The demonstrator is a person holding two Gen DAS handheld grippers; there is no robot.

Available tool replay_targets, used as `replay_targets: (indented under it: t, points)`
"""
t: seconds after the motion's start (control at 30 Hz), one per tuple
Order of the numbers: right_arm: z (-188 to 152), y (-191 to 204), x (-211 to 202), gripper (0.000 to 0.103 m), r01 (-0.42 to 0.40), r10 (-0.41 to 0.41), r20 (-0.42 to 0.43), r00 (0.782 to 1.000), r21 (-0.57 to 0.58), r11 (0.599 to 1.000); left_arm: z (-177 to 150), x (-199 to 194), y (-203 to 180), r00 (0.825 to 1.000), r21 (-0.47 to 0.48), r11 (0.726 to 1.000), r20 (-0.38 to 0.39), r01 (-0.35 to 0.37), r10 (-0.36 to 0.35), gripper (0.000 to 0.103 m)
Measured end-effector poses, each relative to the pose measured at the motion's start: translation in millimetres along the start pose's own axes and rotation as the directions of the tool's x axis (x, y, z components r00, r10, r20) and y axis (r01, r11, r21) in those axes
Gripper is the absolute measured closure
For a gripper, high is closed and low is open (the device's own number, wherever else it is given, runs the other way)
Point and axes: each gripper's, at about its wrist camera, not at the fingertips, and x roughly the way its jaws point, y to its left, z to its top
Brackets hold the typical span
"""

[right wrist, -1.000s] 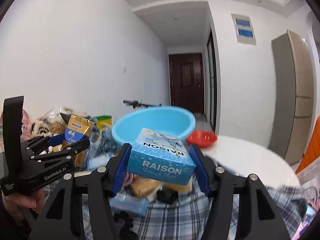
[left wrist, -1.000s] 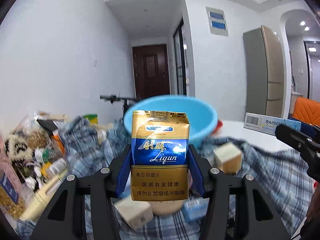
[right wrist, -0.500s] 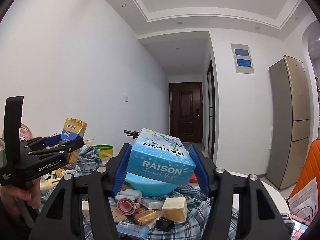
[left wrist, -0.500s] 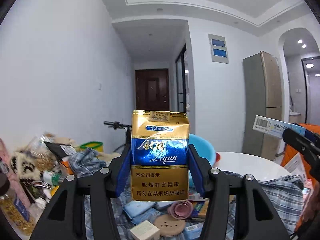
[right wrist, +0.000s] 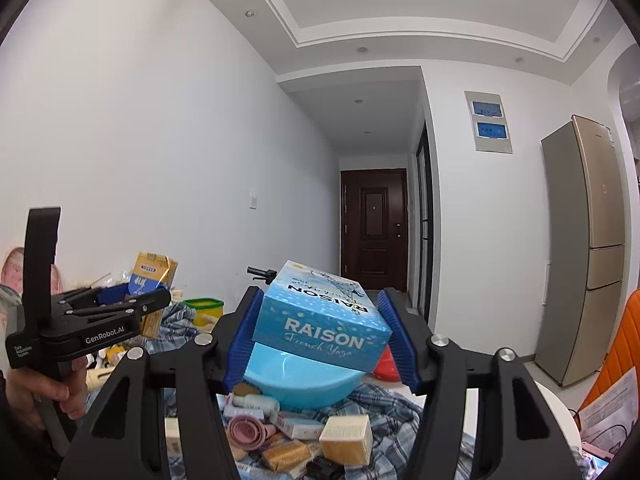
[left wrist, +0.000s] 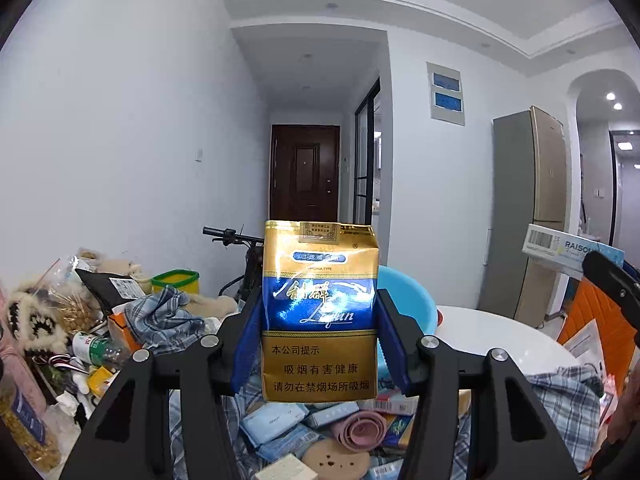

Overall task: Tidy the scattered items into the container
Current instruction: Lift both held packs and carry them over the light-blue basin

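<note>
The left gripper (left wrist: 320, 344) is clamped on a gold and blue cigarette pack (left wrist: 320, 312), which stands upright between the blue pads (left wrist: 247, 344) and is lifted clear of the table. The right gripper (right wrist: 320, 340) is clamped on a light blue box (right wrist: 324, 328) printed RAISON, tilted with its far end higher. In the left wrist view the blue basin (left wrist: 404, 312) shows at 3 o'clock of the pack, mostly hidden behind it, with a small red bowl (left wrist: 440, 316) just past its right edge on the white round table (left wrist: 500, 344). In the right wrist view the basin (right wrist: 300, 380) lies directly under the held box, at 6 o'clock, resting on a checked cloth (right wrist: 384, 408). On that cloth, near the basin, lie scattered items: a pink rolled thing (right wrist: 248, 432), a cream block (right wrist: 346, 438), a tan packet (right wrist: 286, 454) and small white boxes. From the right wrist view the left gripper (right wrist: 132, 304) appears at 9 o'clock with the cigarette pack (right wrist: 154, 280) in it, held by a hand (right wrist: 44, 396). A clutter of bags and bottles (left wrist: 72, 320) sits at 9 o'clock in the left wrist view, a bicycle handlebar (left wrist: 228, 236) behind it.
</note>
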Motion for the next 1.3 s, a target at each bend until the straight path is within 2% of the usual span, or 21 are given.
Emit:
replay_targets:
  t: [0.1,0.2,0.3,0.43,0.63,0.8,0.9,1.07,1.17,1.23,1.3]
  points:
    - [10,-7,16,0.045,-0.026,0.027,-0.019,0.999,0.025,0.999,6,12,-2,0.997,0.032,0.997,0.048,-0.07,0.068,0.047]
    - [20,-14,30,0.045,-0.02,0.021,-0.018,1.0,0.042,0.999,14,29,1,0.998,0.018,0.999,0.046,-0.052,0.051,0.047]
    - [29,-16,46,0.045,-0.005,0.005,-0.01,1.0,0.026,1.0,22,41,2,0.99,0.023,0.996,0.112,-0.092,0.089,0.047]
    - [40,-20,72,0.045,0.007,-0.007,-0.004,1.0,0.021,1.0,39,69,10,0.993,-0.005,0.998,0.098,-0.062,0.062,0.047]
    - [56,-26,106,0.045,0.036,-0.036,0.011,0.999,0.006,0.999,66,104,15,0.99,-0.01,0.997,0.113,-0.079,0.08,0.047]
    - [67,-28,126,0.045,0.033,-0.033,0.018,0.999,-0.004,0.999,81,112,17,0.985,-0.007,0.997,0.155,-0.072,0.072,0.047]
    - [72,-29,138,0.045,0.019,-0.019,0.018,1.0,0.0,1.0,88,120,20,0.986,-0.031,0.998,0.154,-0.06,0.064,0.047]
    - [72,-31,165,0.045,-0.005,0.004,-0.035,0.999,-0.011,1.0,95,145,26,0.995,-0.043,0.999,0.092,-0.033,0.037,0.047]
    - [74,-35,186,0.045,-0.038,0.037,-0.119,0.992,-0.008,0.999,104,175,30,1.0,-0.062,0.998,-0.03,0.005,-0.007,0.047]
    - [78,-40,200,0.045,-0.06,0.058,-0.179,0.982,-0.004,0.998,111,197,37,0.991,-0.098,0.995,-0.129,0.025,-0.037,0.047]
    - [86,-46,217,0.045,-0.078,0.078,-0.245,0.966,0.007,0.997,119,213,41,0.981,-0.103,0.994,-0.188,0.029,-0.049,0.047]
